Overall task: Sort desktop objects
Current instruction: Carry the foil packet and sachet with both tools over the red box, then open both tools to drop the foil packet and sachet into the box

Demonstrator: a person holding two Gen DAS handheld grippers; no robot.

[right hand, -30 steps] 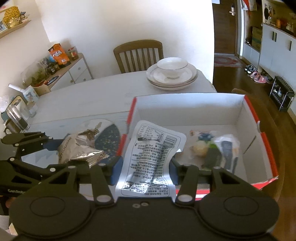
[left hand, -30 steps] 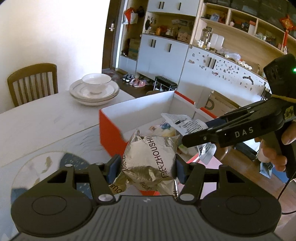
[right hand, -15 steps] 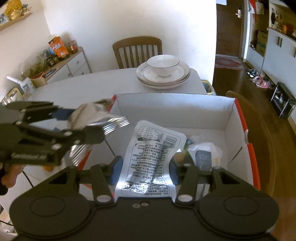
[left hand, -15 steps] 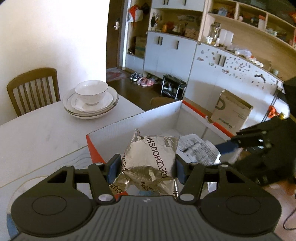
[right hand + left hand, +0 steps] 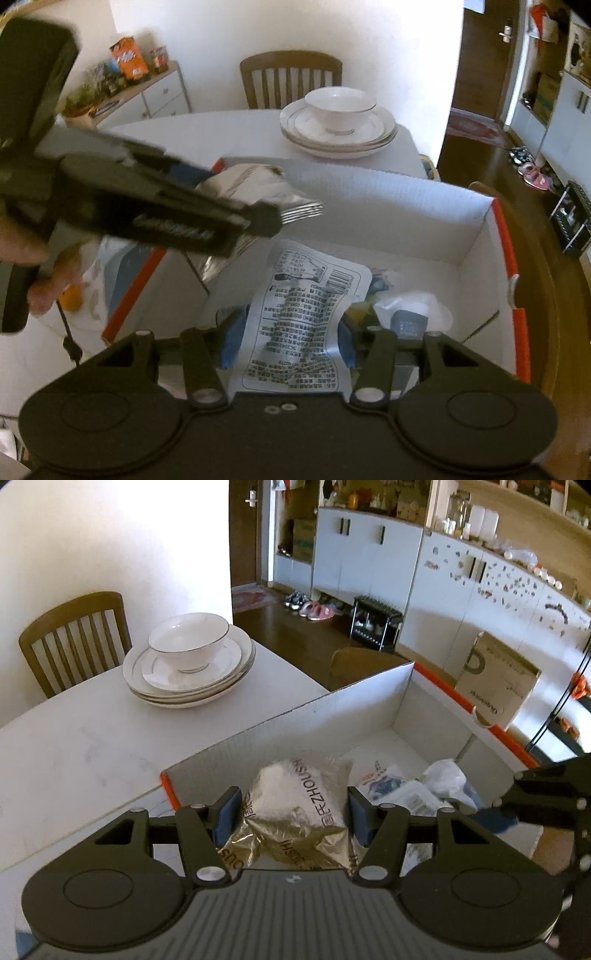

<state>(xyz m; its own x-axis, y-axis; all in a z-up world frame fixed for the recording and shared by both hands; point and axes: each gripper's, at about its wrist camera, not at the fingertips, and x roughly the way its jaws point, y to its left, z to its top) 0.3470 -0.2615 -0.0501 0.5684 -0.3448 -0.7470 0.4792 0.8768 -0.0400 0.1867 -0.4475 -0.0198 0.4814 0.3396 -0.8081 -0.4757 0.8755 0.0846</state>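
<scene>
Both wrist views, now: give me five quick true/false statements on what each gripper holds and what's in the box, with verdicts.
1. The left gripper is shut on a crinkled silver foil packet. True.
2. The right gripper is empty. False: it is shut on a flat white printed packet.
3. The cardboard box has nothing lying in it. False: a few wrapped items already lie on its floor.
4. A bowl sits on a stack of plates on the table. True.
5. The foil packet rests on the box floor. False: it hangs in the left gripper over the box's near corner.
</scene>
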